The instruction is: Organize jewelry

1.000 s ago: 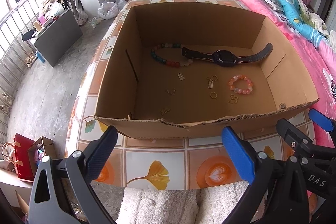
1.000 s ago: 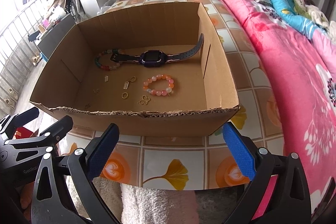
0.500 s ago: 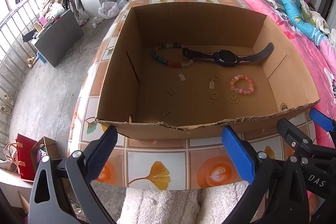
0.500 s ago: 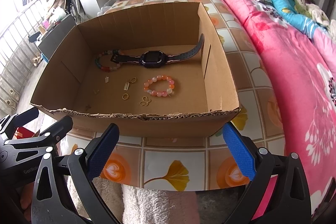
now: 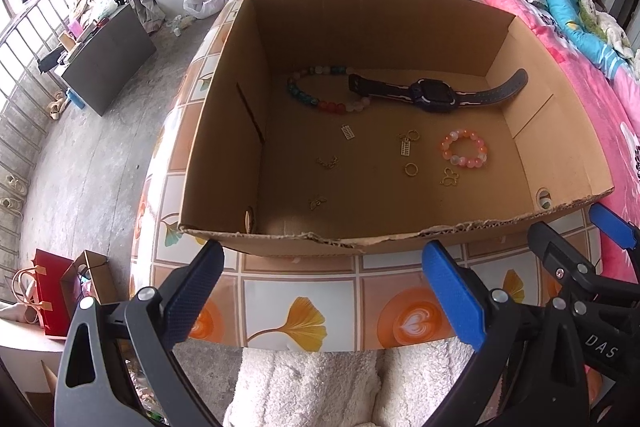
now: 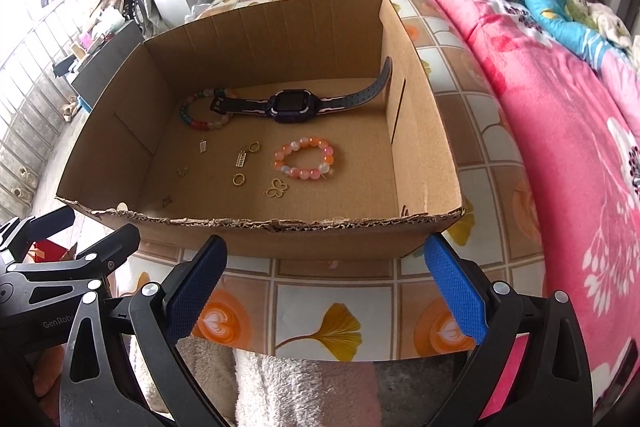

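Currently we hold both the left gripper (image 5: 320, 291) and the right gripper (image 6: 326, 285) spread wide and empty, near the cardboard box (image 5: 400, 239). Inside: watch (image 5: 434, 94) far, pink bead bracelet (image 6: 304, 157) right, multicoloured bracelet (image 5: 320, 95) far left, small gold charms (image 5: 406, 147) scattered mid-floor.

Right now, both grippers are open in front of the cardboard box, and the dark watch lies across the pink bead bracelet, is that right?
Not quite: the dark watch overlaps the multicoloured bead bracelet, as the right wrist view shows; the pink bead bracelet lies apart. Both the left gripper and right gripper are open before the cardboard box.
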A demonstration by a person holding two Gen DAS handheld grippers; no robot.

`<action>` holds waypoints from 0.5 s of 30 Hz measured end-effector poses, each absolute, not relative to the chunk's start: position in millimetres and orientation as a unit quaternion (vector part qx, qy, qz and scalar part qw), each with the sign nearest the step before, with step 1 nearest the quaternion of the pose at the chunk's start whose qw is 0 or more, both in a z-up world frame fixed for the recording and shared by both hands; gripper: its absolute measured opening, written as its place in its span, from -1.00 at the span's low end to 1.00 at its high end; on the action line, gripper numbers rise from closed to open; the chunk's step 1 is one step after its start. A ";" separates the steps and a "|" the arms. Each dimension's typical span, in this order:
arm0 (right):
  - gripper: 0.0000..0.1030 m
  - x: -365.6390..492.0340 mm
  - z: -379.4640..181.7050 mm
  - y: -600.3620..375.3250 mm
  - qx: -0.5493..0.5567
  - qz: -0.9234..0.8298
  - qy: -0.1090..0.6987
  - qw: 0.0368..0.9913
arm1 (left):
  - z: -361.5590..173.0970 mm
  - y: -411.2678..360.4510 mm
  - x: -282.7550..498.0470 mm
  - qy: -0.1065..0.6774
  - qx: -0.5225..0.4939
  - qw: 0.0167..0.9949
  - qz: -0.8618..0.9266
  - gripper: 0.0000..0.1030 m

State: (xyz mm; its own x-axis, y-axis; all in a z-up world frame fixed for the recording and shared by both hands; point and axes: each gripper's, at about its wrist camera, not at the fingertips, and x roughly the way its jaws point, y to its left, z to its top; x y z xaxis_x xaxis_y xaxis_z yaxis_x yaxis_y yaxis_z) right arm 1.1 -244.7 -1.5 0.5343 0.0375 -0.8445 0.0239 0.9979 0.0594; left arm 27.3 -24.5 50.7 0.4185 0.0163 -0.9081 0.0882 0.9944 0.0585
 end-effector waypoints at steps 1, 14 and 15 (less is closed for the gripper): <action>0.84 1.3 -1.6 -245.0 0.032 0.004 0.483 0.875 | 50.5 -24.8 27.1 0.538 0.048 0.841 -0.021 0.89; 0.84 2.5 -1.4 -246.7 0.035 0.005 0.484 0.874 | 50.9 -24.5 27.8 0.538 0.045 0.842 -0.019 0.89; 0.84 2.4 -1.4 -246.6 0.035 0.005 0.484 0.874 | 50.9 -24.4 27.5 0.537 0.045 0.842 -0.019 0.89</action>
